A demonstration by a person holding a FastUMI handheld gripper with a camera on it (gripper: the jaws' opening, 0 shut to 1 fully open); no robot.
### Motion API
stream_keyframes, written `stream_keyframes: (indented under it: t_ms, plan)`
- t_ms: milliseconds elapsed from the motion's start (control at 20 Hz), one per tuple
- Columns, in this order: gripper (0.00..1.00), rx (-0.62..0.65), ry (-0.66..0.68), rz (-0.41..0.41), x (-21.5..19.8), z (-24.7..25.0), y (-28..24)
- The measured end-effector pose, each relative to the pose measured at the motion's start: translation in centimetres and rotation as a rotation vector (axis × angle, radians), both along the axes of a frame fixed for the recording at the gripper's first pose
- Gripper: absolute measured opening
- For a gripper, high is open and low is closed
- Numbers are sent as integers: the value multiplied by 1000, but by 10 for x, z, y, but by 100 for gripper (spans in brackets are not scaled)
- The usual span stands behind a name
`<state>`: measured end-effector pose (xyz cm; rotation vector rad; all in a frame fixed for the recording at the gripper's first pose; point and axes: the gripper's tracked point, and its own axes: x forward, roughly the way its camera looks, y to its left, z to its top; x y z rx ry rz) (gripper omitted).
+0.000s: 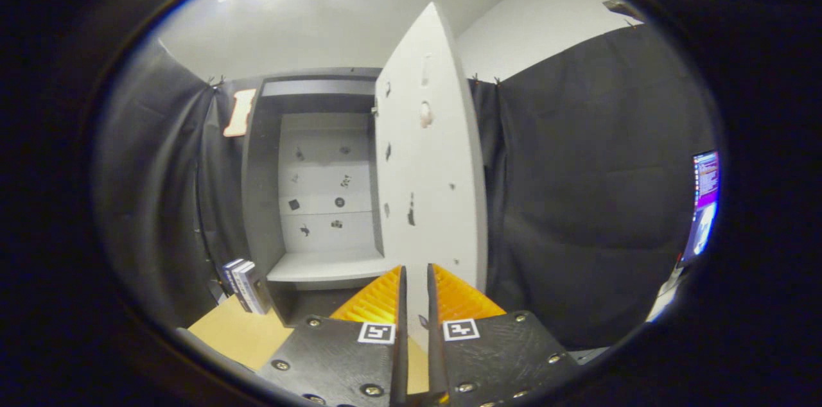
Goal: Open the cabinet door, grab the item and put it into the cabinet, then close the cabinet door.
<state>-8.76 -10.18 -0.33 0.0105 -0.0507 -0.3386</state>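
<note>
Your gripper sat nearest, its two fingers drawn close together with only a thin slit between them and nothing pinched in that slit. Just ahead of the fingertips stood the lower part of the cabinet door, swung wide open and seen nearly edge-on; whether the tips touched it you could not tell.

Beyond the fingers, on their left side, the cabinet stood open. Its shelf was bare, and the pale back panel carried several small dark marks too tiny to make out. The compartment under the shelf was in shadow and partly covered by the fingers.

Beside the cabinet's outer wall, on the tan tabletop, a small box stood upright, likely the item you were to store; it was outside the cabinet, well apart from the fingers. Its printing was too small to read.

Far off beyond the door's other side, a lit screen was cut off at its edge.
</note>
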Motion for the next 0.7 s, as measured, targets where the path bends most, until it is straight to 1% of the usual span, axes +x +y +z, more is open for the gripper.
stream_keyframes:
  t_ms: [150, 250, 500, 600, 700]
  plan:
    - [12, -3, 23, 59, 3, -7, 16]
    - [13, 1, 44, 82, 6, -14, 25]
    - [37, 22, 119, 58, 9, -39, 33]
    - [49, 36, 153, 46, 7, -49, 35]
    - [72, 32, 191, 42, 6, -59, 35]
